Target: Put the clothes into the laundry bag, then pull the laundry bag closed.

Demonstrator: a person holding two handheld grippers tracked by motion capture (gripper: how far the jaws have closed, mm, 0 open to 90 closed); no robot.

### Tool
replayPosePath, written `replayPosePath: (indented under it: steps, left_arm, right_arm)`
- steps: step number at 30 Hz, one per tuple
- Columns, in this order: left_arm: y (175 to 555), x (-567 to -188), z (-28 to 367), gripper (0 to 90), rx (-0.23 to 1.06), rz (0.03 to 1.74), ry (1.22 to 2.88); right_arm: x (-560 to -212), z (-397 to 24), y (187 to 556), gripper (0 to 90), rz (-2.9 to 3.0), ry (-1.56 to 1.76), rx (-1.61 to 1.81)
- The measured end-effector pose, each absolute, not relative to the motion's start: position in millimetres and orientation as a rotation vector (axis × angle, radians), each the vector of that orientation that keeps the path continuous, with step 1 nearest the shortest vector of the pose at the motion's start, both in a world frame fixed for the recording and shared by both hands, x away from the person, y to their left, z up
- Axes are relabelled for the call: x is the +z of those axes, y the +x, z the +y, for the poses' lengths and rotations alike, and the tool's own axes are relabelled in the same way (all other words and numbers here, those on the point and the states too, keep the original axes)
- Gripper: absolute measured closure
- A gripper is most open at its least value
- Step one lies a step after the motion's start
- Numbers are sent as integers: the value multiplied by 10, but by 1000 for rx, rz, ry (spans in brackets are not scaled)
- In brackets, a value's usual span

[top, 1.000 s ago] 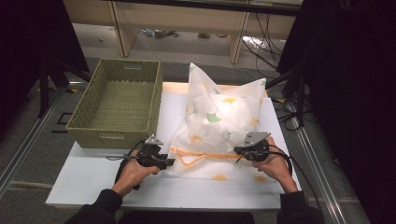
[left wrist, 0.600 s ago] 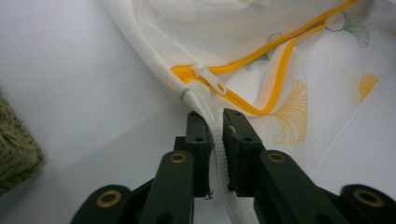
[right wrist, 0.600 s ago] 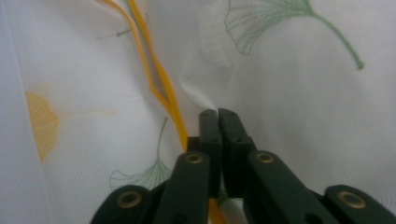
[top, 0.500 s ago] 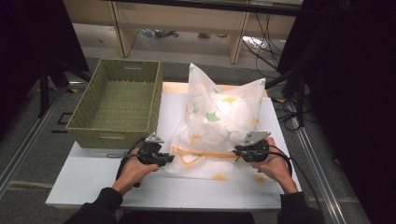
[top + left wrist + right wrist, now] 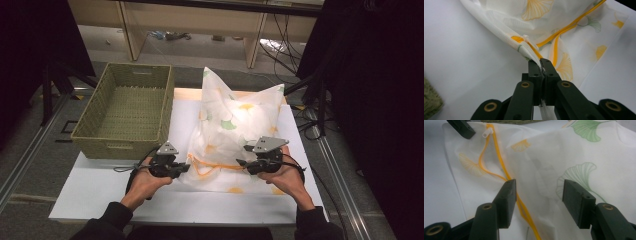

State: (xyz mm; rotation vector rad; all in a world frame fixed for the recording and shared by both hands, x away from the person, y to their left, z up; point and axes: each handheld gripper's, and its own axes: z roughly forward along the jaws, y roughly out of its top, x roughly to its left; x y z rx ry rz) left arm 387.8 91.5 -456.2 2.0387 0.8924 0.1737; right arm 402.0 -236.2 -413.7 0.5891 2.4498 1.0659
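White mesh bag (image 5: 235, 125), ginkgo-leaf print, orange zipper (image 5: 215, 165) along near edge. Lies puffed on the white surface (image 5: 100, 195). Near-left corner pinched and lifted.

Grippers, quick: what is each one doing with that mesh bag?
Left gripper: shut on the mesh bag edge.
Right gripper: open, jaws just opened, bag between them unpinched.

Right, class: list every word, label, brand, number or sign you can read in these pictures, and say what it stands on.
None: no readable text anywhere.
The mesh bag carries only leaf prints and an orange zip, no lettering.
The woven basket and the white table are unmarked.
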Motion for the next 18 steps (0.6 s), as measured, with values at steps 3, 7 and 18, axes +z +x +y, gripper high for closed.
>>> replayPosePath:
  steps: [3,7,18]
  left_arm:
    - [3864,-4541,870,867,180,864,2048]
    - [3796,-4471,808,869,209,845,2026]
    - [3820,-4440,796,866,206,826,2049]
  right_arm:
    - [-4144,-2316,4005,450,2456,567,1076]
    - [-4157,-2279,3983,437,2462,566,1076]
    - [-4183,-2214,3952,424,2478,532,1076]
